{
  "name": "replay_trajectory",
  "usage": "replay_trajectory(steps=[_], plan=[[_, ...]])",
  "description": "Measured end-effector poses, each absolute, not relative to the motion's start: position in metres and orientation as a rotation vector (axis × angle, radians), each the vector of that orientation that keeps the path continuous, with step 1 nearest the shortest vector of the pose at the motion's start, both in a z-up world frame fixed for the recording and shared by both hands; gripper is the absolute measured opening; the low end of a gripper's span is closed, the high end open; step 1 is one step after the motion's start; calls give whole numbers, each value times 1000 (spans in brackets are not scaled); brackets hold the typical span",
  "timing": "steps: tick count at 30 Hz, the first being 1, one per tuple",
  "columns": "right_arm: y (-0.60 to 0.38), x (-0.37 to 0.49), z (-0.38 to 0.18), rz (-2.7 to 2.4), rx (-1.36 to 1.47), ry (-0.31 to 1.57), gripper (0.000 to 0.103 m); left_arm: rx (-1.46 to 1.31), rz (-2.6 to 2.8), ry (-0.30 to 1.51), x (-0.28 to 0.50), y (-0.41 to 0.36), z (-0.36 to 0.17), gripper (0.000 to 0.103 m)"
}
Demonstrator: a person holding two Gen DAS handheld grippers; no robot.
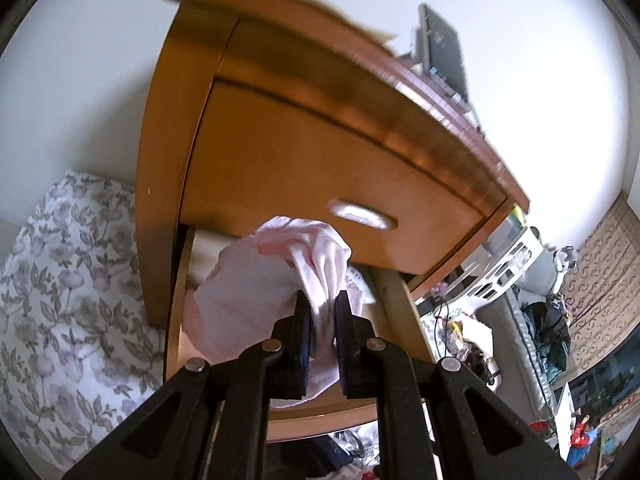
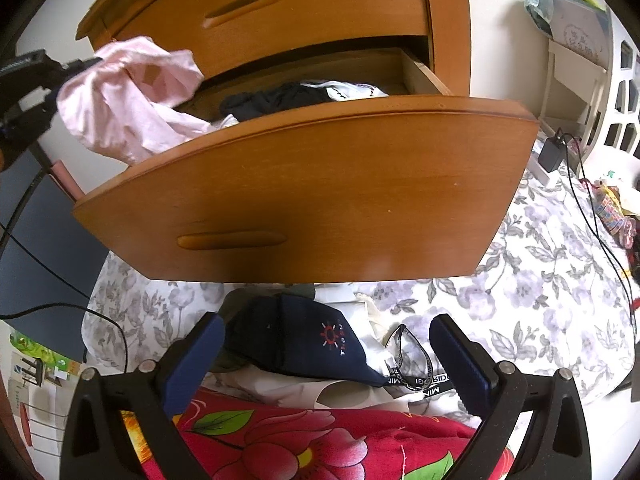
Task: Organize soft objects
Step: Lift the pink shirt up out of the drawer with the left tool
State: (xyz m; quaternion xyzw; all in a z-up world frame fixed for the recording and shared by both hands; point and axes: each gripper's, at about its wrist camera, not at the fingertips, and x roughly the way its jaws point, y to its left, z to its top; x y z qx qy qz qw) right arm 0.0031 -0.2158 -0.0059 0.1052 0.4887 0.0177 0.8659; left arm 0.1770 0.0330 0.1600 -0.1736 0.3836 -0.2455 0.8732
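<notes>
The left gripper (image 1: 322, 320) is seen pointed forward and somewhat down, its two black fingers (image 1: 300, 332) drawn nearly together and clamped on a fold of pink cloth (image 1: 256, 280). The right gripper (image 2: 326, 356) is angled steeply down, its blue-padded fingers (image 2: 192, 364) spread wide, nothing gripped between them.

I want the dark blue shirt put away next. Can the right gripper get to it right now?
Probably yes. The right gripper is open, its fingers spread either side of the navy shirt lying on top of the pile on the bed, under the open drawer front. Nothing covers it.
</notes>
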Motion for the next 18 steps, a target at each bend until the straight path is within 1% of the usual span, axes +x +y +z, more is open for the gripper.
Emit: replay_trajectory(steps=[12, 18], plan=[[-217, 2, -4, 28, 222, 1017, 103, -259, -478, 586, 130, 30, 224, 11], [-217, 1, -4, 20, 218, 1012, 103, -257, -502, 498, 101, 34, 253, 11]])
